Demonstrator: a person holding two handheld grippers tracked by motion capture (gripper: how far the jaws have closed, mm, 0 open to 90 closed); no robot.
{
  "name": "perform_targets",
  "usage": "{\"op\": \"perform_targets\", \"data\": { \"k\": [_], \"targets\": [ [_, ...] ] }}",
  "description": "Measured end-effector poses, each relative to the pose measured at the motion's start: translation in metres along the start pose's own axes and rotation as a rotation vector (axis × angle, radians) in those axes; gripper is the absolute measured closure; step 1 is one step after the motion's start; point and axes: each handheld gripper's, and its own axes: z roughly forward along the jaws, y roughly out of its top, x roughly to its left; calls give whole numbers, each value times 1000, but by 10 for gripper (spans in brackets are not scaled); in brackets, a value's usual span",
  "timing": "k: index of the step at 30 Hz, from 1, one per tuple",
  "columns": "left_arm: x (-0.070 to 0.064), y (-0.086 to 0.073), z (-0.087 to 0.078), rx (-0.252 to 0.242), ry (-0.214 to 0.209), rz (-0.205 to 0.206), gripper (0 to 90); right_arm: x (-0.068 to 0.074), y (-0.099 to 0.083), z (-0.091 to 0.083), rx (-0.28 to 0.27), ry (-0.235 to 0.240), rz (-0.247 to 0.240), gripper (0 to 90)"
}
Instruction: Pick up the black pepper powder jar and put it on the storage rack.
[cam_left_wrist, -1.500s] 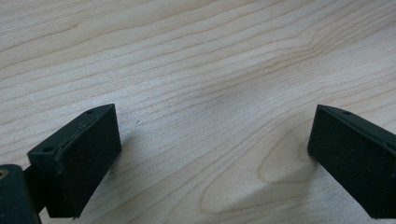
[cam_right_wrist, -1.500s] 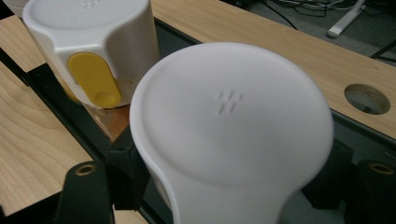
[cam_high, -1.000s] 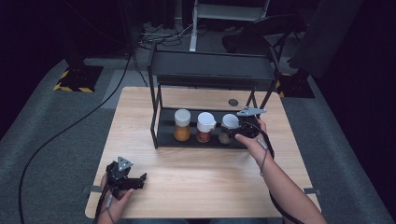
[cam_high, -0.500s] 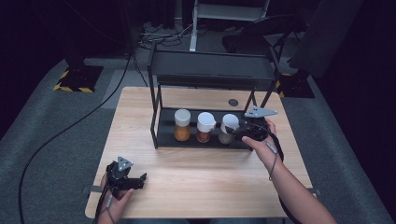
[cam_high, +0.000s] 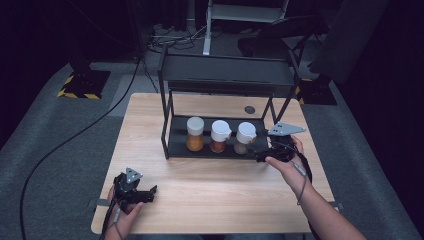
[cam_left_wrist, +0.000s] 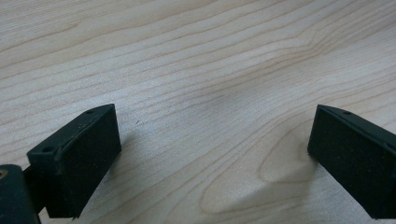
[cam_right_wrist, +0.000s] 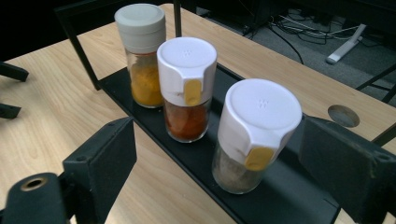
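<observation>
I am drawing my right gripper (cam_right_wrist: 219, 154), jaws wide and empty, back from the pale spice jar (cam_right_wrist: 254, 135) now standing on the rack's lower shelf (cam_right_wrist: 280, 200), placement seemingly done, while my left gripper (cam_left_wrist: 210, 154) is idling open over the table (cam_left_wrist: 196, 60).

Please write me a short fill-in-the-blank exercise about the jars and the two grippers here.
1. The rack holds ____ jars.
2. The jar nearest the right gripper has a ____ cap.
3. The left gripper has its jaws ____ over the table.

Missing words: three; white; open
</observation>
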Motion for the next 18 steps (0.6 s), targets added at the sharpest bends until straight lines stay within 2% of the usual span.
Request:
{"op": "perform_targets", "data": {
  "k": [18],
  "targets": [
    [0, 0, 0, 0, 0, 0, 21, 20, -19, -24, -7, 37, 6, 103]
  ]
}}
